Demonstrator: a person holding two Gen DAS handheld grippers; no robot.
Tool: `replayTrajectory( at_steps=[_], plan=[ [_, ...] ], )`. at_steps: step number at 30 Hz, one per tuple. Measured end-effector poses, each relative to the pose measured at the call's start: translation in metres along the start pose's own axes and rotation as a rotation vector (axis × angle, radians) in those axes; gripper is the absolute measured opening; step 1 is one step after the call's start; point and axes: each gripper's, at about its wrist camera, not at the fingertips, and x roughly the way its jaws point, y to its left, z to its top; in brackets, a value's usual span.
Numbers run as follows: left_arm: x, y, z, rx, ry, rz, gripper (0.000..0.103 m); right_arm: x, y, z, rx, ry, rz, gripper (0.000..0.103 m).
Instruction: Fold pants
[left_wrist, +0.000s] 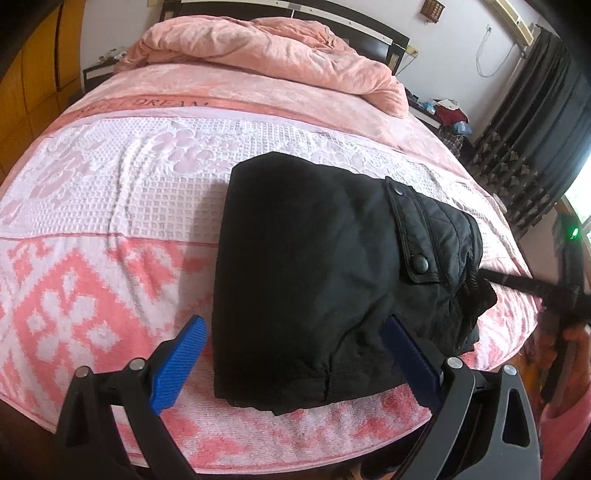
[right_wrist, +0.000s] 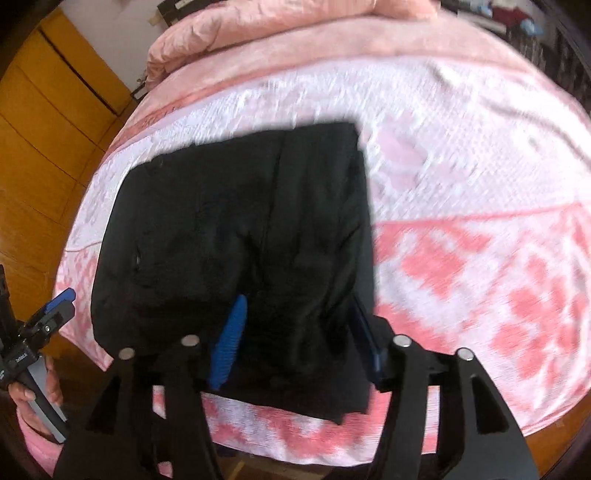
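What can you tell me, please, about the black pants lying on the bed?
The black pants lie folded into a compact, thick bundle on the pink and white patterned bedspread, near the bed's front edge. The fabric looks matte and soft. On top sits a quilted pocket flap with two dark snap buttons. The left claw is open, its fingers either side of the bundle's near left corner. The right claw is open over the bundle's near edge, not clamping it.

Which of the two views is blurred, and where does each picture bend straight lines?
Right wrist view: motion-blurred, the bedspread pattern smeared, the black pants soft-edged. Left wrist view: sharp, the pocket snaps crisp. Both: fisheye curves the bed edges, corners dark.
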Motion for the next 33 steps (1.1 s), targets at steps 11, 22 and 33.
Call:
replayTrajectory(
  at_steps=[11, 22, 33],
  plan=[
    [0.007, -0.012, -0.002, 0.035, 0.022, -0.013, 0.098, 0.027, -0.023, 0.070, 0.130, 0.037, 0.147, 0.047],
    [0.014, -0.021, 0.001, 0.049, 0.032, -0.020, 0.098, 0.074, -0.024, 0.086, 0.148, 0.094, 0.067, 0.013],
    [0.003, -0.035, 0.003, 0.089, -0.005, -0.027, 0.098, 0.009, -0.017, 0.040, 0.102, 0.013, 0.101, 0.044]
  ],
)
